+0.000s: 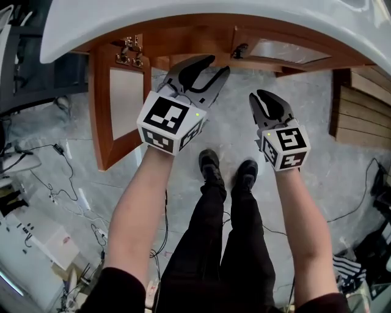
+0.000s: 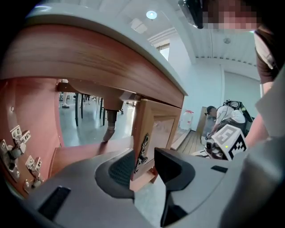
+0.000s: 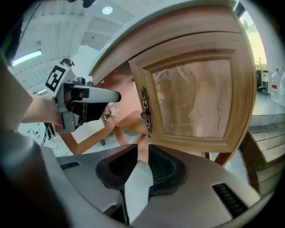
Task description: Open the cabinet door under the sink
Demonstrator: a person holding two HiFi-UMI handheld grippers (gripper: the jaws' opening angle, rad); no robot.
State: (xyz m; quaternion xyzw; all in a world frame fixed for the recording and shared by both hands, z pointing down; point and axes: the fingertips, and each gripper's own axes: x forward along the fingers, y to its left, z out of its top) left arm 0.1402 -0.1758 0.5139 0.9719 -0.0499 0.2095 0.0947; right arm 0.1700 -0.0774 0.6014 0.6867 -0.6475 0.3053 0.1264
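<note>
Sink counter point(image 1: 183, 18) overhangs and cuts off most of the cabinet in the head view. The right door point(image 1: 287, 52) shows only as a foreshortened sliver; shut or ajar, cannot tell. The left door point(image 1: 122, 98) is swung wide out, hinges point(image 1: 129, 54) exposed. Both forearms reach forward, grippers tipped downward, side by side and apart. Left gripper point(image 1: 215, 66): jaws spread wide, holding nothing; the right door's ornate handle point(image 2: 143, 153) lies beyond the gap, untouched. Right gripper point(image 1: 264, 98): jaws parted narrowly, empty, aimed at that door's lower edge. Grey marbled floor point(image 1: 226, 128); cables point(image 1: 67, 183) left, wooden planks point(image 1: 360, 104) right.
</note>
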